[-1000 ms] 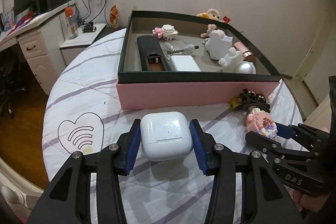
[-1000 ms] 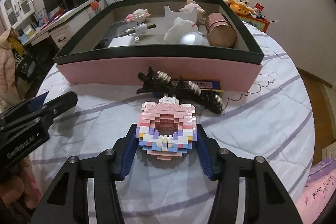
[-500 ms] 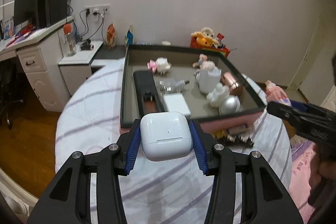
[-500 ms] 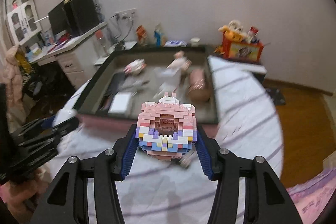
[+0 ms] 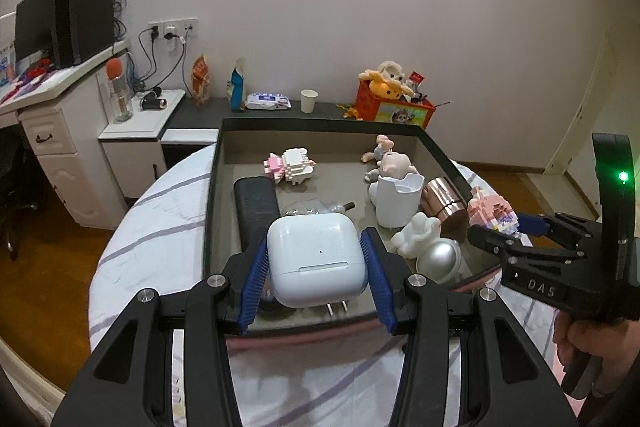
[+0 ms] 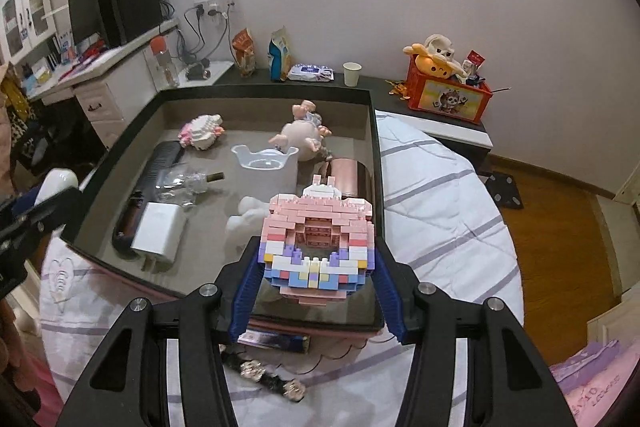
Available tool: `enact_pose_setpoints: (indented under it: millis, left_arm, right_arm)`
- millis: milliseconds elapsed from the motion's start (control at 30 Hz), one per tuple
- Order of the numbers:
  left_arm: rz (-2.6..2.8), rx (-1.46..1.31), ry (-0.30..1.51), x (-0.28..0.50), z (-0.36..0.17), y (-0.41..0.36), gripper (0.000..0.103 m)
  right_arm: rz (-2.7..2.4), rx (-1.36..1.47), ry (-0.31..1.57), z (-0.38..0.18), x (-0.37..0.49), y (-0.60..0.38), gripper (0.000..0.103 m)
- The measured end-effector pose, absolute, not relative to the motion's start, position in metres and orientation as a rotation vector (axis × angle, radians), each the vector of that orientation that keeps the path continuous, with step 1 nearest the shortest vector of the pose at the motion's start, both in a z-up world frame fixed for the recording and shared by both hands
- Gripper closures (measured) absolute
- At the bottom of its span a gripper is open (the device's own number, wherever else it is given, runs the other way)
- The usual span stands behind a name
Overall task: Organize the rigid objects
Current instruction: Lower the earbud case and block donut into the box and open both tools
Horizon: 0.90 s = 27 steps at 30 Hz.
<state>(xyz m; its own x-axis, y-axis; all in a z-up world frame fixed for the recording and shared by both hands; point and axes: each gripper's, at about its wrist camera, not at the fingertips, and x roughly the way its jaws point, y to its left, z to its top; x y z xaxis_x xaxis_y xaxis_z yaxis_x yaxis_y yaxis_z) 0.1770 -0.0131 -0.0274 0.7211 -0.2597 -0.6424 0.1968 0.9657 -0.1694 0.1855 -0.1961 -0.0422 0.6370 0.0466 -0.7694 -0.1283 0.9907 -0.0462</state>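
Note:
My left gripper is shut on a white earbud case, held in the air over the near part of the box, a pink box with a dark rim. My right gripper is shut on a pink, white and blue brick figure, raised above the box's near right corner. In the left wrist view the right gripper and its brick figure appear at the right, over the box's right rim. A hand grips its handle.
The box holds a black remote, a white charger, a glass bottle, a white cup, a copper cylinder, a silver ball and small figures. A black hair clip lies on the striped cloth before the box.
Both grippers have risen from just above the cloth and moved forward over the box's near edge, each carrying its object. The view now looks down into the box.

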Motion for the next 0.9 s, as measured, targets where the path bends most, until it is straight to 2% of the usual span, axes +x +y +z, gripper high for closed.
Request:
enact_pose_setpoints:
  millis: [267, 433, 800, 833, 900]
  left_arm:
    - [-0.304, -0.080, 0.769, 0.199, -0.042, -0.042, 0.056]
    - [-0.336, -0.086, 0.812, 0.210, -0.056, -0.059, 0.056]
    - [-0.356, -0.097, 0.897, 0.222, -0.078, -0.077, 0.055]
    - [-0.354, -0.096, 0.900, 0.222, -0.079, -0.078, 0.054]
    - [-0.355, -0.093, 0.898, 0.220, -0.079, -0.080, 0.040]
  right_arm:
    - [0.105, -0.179, 0.908, -0.051, 0.195, -0.189, 0.048]
    - [0.156, -0.181, 0.907, -0.051, 0.192, -0.185, 0.026]
    - [0.075, -0.190, 0.886, -0.051, 0.187, -0.200, 0.024]
    - [0.076, -0.188, 0.887, -0.051, 0.187, -0.202, 0.024]
    - [0.074, -0.188, 0.888, -0.051, 0.186, -0.203, 0.024]
